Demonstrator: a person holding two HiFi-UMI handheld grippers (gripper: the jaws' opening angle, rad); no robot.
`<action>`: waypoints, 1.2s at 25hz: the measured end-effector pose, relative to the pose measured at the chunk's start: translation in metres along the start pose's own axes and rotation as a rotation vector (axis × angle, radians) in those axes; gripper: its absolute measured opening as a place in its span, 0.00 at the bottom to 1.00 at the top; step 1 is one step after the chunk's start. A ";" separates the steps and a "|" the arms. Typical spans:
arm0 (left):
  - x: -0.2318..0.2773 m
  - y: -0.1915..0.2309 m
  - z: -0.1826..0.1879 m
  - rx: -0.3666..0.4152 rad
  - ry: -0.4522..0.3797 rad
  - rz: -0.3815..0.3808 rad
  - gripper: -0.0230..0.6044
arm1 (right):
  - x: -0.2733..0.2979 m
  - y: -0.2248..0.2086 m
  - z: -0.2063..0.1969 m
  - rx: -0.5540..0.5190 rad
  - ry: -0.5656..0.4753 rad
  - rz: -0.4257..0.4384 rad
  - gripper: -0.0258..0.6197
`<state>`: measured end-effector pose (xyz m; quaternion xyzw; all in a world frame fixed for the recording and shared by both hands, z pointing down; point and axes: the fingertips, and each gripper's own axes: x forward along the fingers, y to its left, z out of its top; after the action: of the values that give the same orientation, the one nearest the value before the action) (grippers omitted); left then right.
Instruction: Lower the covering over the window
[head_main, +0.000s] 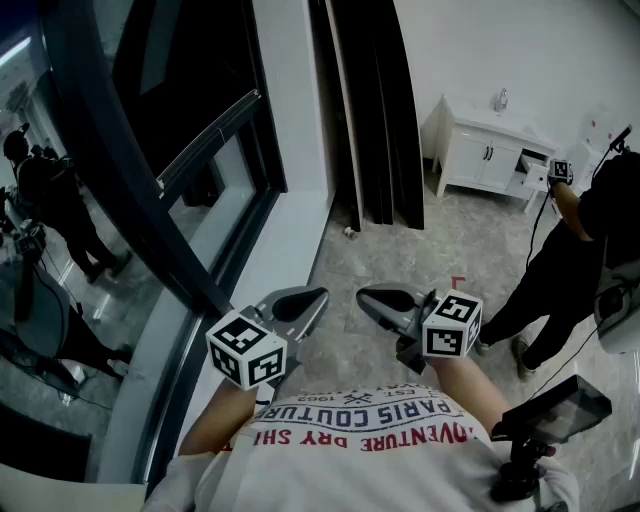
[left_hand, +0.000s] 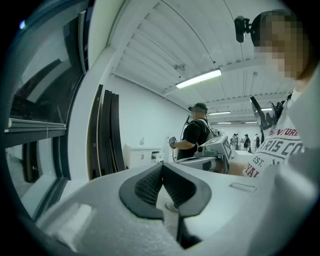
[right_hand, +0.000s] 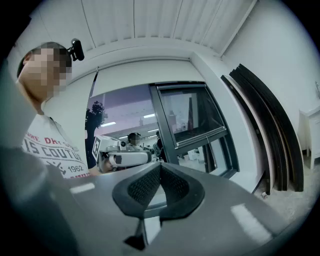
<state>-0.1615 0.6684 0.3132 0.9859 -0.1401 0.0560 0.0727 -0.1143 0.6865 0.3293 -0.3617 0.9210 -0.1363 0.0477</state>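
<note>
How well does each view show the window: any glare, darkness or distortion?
Head view: window dark, glass mirror-like. Left gripper view: strong fisheye bend, bright ceiling light, window dim at the left edge. Right gripper view: fisheye too, window evenly lit, lamp reflections on glass.

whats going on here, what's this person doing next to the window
A person in a printed T-shirt stands beside a dark-framed window with a gripper in each hand. The left gripper and the right gripper are both shut and empty, held close together in front of the chest and touching nothing. The glass looks uncovered, so lowering the covering has not started. Another person in black stands by a white cabinet.
</note>
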 end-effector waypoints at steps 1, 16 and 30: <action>0.001 0.000 0.000 0.001 0.000 0.000 0.04 | -0.001 -0.001 0.001 -0.003 -0.003 -0.003 0.05; 0.028 -0.018 -0.020 -0.022 0.010 -0.036 0.04 | -0.030 -0.016 -0.015 0.029 -0.026 -0.040 0.05; 0.100 -0.054 -0.042 -0.038 0.094 -0.131 0.04 | -0.097 -0.051 -0.036 0.114 -0.074 -0.120 0.05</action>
<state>-0.0544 0.6999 0.3610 0.9877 -0.0730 0.0945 0.1013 -0.0162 0.7244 0.3771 -0.4177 0.8860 -0.1779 0.0941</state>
